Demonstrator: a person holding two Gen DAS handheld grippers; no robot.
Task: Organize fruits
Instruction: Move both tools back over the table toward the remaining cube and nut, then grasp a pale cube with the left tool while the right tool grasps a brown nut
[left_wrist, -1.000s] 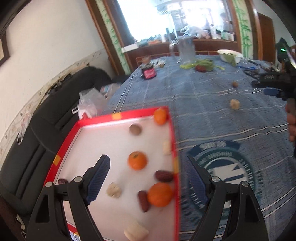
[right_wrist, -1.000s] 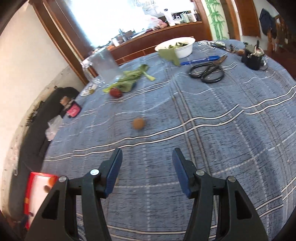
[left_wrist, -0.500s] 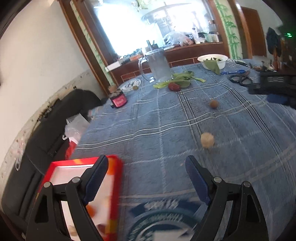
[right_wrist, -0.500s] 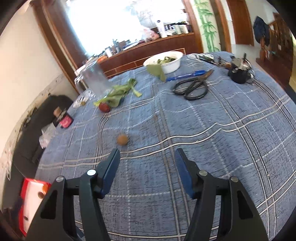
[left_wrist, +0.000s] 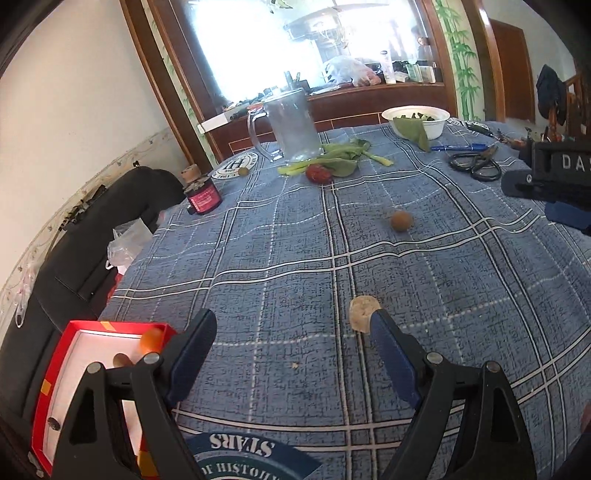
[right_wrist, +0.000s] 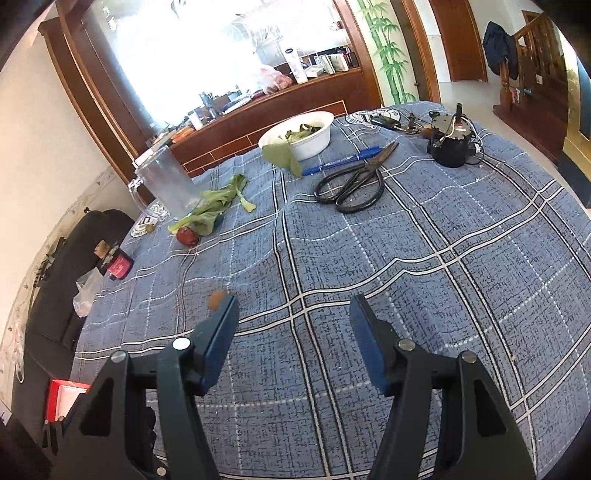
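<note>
Two grippers, left (left_wrist: 291, 339) and right (right_wrist: 291, 325), are gaping wide; we are judging the pale fruit (left_wrist: 364, 309) (beside the left's fingertip, probably light, soft) best pinched across its middle.

One red box (left_wrist: 55, 365) sits at lower left of the left wrist view, showing one orange (left_wrist: 152, 339) and one brown fruit (left_wrist: 120, 360) inside; on the cloth lie one pale lump (left_wrist: 364, 313), one brown round fruit (left_wrist: 401, 220) and one red fruit (left_wrist: 318, 173). Toward the upper frame: one glass jug (left_wrist: 291, 125); one white bowl (left_wrist: 419, 120); one pair of scissors (left_wrist: 474, 164); one blue pen (left_wrist: 460, 147); one dark jar (left_wrist: 202, 196).
</note>
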